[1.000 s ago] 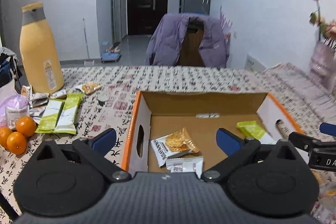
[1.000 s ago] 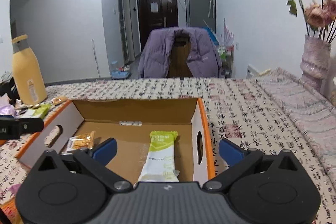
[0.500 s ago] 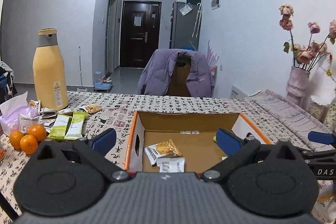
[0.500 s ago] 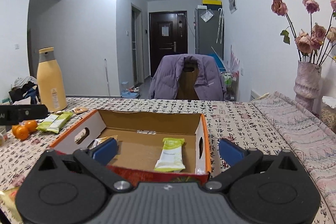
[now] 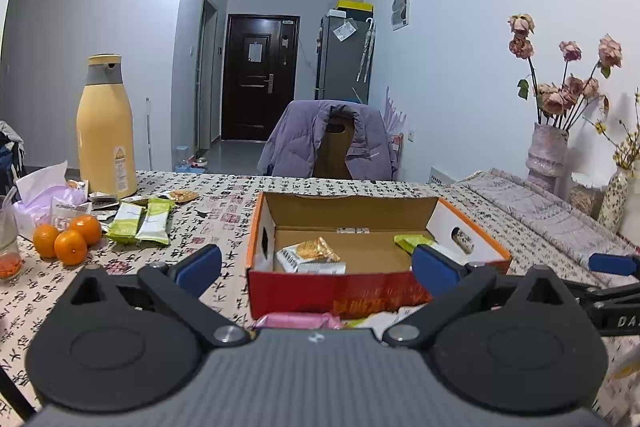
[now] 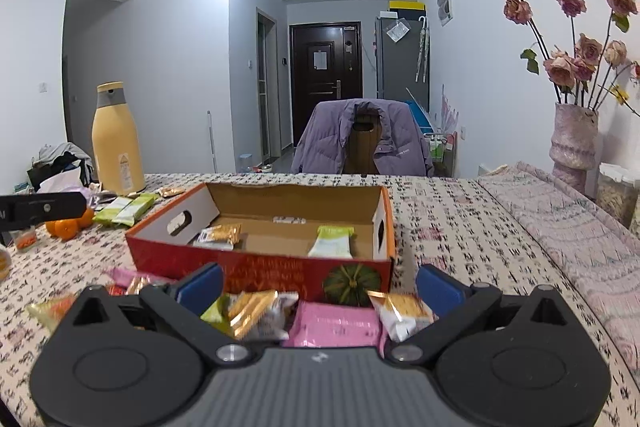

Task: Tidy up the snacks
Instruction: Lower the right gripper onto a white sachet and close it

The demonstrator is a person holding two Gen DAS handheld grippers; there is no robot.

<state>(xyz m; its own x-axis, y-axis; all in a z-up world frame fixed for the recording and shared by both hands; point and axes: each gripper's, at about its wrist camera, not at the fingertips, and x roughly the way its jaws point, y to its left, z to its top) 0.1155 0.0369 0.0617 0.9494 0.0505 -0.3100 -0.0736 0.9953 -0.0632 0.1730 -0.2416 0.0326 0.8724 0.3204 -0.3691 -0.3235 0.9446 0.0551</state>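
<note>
Snack packets point(image 6: 280, 315) are heaped on the table point(image 6: 460, 227) before the box point(image 6: 280, 267); light, crinkly and slippery, they are best pinched at a sealed edge. Both the left claw point(image 5: 316, 267) and right claw point(image 6: 320, 287) are held spread and empty

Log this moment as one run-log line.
left gripper open, empty | right gripper open, empty | cardboard box holds three packets | pink packet loose before box
</note>
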